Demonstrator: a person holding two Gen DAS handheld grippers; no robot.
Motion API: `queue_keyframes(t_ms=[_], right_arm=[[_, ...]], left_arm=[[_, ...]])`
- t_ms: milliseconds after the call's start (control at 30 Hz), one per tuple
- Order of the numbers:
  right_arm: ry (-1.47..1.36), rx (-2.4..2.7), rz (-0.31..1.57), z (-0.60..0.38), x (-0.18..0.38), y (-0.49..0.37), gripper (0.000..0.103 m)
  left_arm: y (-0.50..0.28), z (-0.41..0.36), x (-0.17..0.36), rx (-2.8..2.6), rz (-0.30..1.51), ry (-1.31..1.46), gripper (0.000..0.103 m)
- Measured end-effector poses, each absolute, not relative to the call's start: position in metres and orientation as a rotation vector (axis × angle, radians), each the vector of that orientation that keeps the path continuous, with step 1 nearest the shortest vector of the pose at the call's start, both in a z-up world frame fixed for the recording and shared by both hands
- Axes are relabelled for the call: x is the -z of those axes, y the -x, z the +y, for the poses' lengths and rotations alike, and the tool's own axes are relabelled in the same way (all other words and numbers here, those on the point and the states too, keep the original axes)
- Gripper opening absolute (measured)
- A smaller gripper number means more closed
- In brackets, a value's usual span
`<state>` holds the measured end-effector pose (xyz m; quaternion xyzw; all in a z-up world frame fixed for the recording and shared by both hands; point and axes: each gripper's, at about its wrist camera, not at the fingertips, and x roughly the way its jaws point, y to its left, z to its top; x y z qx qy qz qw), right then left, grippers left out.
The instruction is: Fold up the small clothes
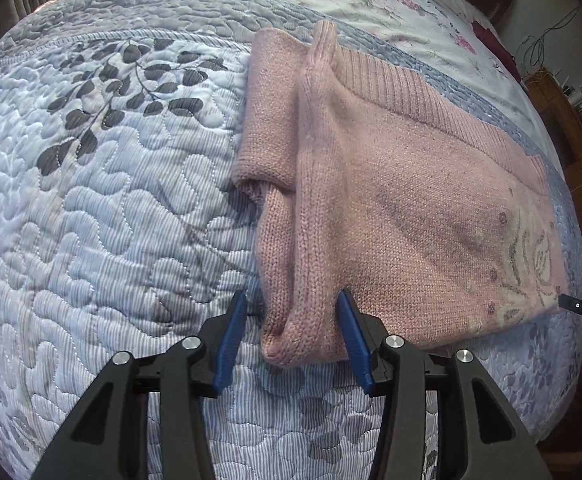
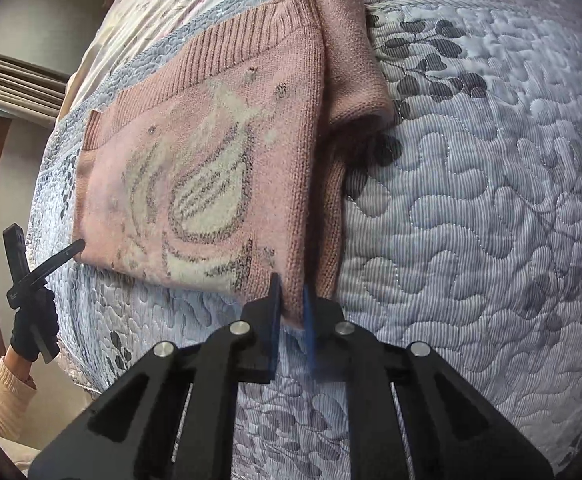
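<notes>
Left wrist view: the left hand-held gripper has its jaws apart, straddling the near folded edge of the pink knitted sweater, which lies flat on the quilted bedspread just ahead.

Right wrist view: the right hand-held gripper appears nearly closed on the sweater's near corner. Off to its left, a gloved hand holds the other gripper.

The step looks like gripping the near edge; next, the left must close before lifting and folding forward.
</notes>
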<state>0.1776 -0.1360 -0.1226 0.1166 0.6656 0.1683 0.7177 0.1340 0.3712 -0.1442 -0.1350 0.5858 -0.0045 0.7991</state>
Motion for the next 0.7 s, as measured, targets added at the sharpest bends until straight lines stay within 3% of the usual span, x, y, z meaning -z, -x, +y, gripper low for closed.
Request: queue_keyframes(t_ms=[367,433,467,500,567,700], right_arm=[[-0.319,-0.338,1.498,-0.142,0.139,-0.181,0.011],[-0.355,-0.357,1.489,-0.145,0.13,-0.182,0.019],[-0.36,-0.36,1.468,-0.147,0.121,-0.183,0.027],[-0.366,-0.363,1.438,-0.15,0.111,-0.185,0.045],[-0.395,-0.367,1.386,-0.158,0.095,-0.192,0.059],[-0.49,-0.38,1.366,-0.174,0.091,-0.22,0.059]], left_arm=[[-0.127,0.368,0.145,0.012,1.25,0.254,0.05],[-0.128,0.361,0.133,-0.007,1.235,0.206,0.05],[-0.127,0.357,0.123,-0.002,1.205,0.176,0.05],[-0.127,0.351,0.112,0.009,1.172,0.143,0.05],[-0.13,0.337,0.091,0.047,1.107,0.091,0.05],[-0.157,0.309,0.074,0.153,1.063,0.127,0.054]])
